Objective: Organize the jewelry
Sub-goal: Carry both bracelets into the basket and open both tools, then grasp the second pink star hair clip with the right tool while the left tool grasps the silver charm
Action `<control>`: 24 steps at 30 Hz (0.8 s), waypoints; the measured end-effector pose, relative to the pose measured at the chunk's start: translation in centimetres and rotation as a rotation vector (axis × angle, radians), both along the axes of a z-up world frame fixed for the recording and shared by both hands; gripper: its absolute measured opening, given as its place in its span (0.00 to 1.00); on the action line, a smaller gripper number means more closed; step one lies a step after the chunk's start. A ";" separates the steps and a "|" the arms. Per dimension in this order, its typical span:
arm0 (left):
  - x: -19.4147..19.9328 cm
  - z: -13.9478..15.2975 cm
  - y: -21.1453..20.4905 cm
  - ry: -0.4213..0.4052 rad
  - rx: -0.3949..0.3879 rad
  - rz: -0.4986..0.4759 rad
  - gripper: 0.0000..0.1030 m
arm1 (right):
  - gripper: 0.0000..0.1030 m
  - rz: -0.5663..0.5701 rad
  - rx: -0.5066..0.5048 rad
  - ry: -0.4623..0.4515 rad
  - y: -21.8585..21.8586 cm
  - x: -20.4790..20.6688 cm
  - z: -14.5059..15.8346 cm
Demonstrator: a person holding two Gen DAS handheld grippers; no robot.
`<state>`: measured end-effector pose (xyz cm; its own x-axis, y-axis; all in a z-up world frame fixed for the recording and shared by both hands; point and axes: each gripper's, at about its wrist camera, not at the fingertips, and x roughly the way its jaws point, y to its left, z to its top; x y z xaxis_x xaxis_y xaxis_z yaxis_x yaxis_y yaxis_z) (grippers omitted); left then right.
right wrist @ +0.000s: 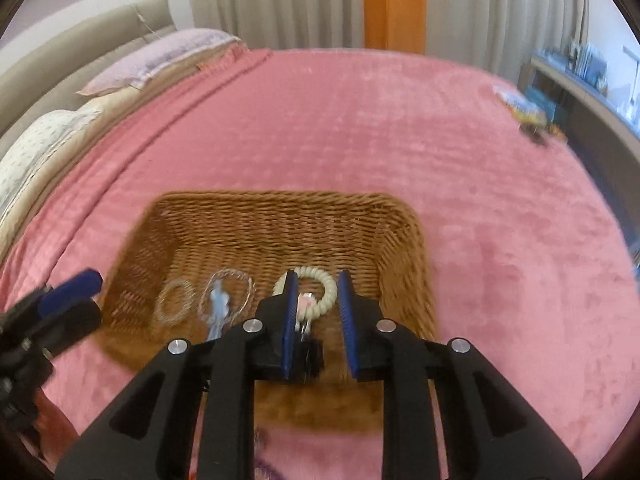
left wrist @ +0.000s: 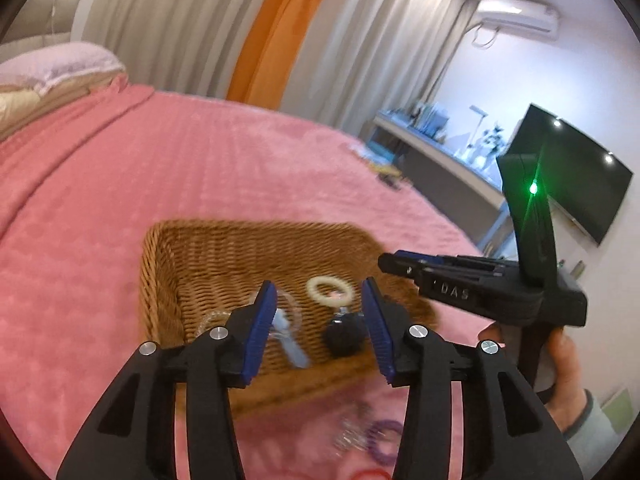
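Between the parted jaws of the left gripper (left wrist: 320, 326), nothing gripped: beyond the gap, floor of a wicker basket (left wrist: 208, 248) with a cream ring bracelet (left wrist: 330, 290) ahead and a dark bead ball (left wrist: 345, 334) just nearer, close to the right-hand jaw. Beside the left-hand jaw, partly hidden by its blue pad, a clear bangle (left wrist: 288, 308) with a pale blue pendant piece (left wrist: 290, 346) across it; further left, a second clear bangle (left wrist: 210, 320), blurred. Below the jaws, outside the basket's near rim, a purple coil band (left wrist: 384, 442) and a silvery blurred item (left wrist: 352, 436) on the pink bedspread (left wrist: 160, 168). To the right of the jaws, right gripper (left wrist: 390, 266) seen side-on, held by a hand (left wrist: 560, 364).

Between the jaws of the right gripper (right wrist: 318, 310), also apart and empty: cream ring bracelet (right wrist: 310, 290) partly framed by the gap, its left edge behind the left-hand pad; dark bead ball (right wrist: 312, 354) low in the gap. Left of the jaws, clear bangle (right wrist: 230, 294) with pale blue pendant piece (right wrist: 218, 308), then second clear bangle (right wrist: 176, 300), all inside the wicker basket (right wrist: 280, 216). Far left, blue-padded tip of the left gripper (right wrist: 74, 286) over the basket's left rim. Around the basket, pink bedspread (right wrist: 400, 120); beyond, pillows (right wrist: 160, 56) and curtains (right wrist: 280, 0).
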<state>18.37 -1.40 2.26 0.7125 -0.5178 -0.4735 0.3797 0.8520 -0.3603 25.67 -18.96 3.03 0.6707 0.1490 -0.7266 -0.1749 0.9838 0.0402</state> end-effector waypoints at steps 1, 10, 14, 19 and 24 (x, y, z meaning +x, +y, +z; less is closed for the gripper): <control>-0.9 0.4 0.1 -0.010 -0.005 -0.002 0.44 | 0.24 0.007 -0.006 -0.020 0.2 -1.2 0.7; -10.0 0.5 1.7 -0.019 -0.010 0.010 0.48 | 0.39 0.051 0.005 -0.155 0.5 -14.2 2.6; -12.2 -2.0 2.5 0.036 0.005 0.029 0.48 | 0.39 0.024 0.013 -0.138 0.4 -17.6 0.0; -13.5 -5.5 2.7 0.110 0.045 0.043 0.48 | 0.39 0.000 0.066 -0.051 0.1 -19.7 -4.5; -13.1 -8.2 2.3 0.173 0.079 0.036 0.48 | 0.39 -0.034 0.111 0.026 -0.2 -20.7 -7.8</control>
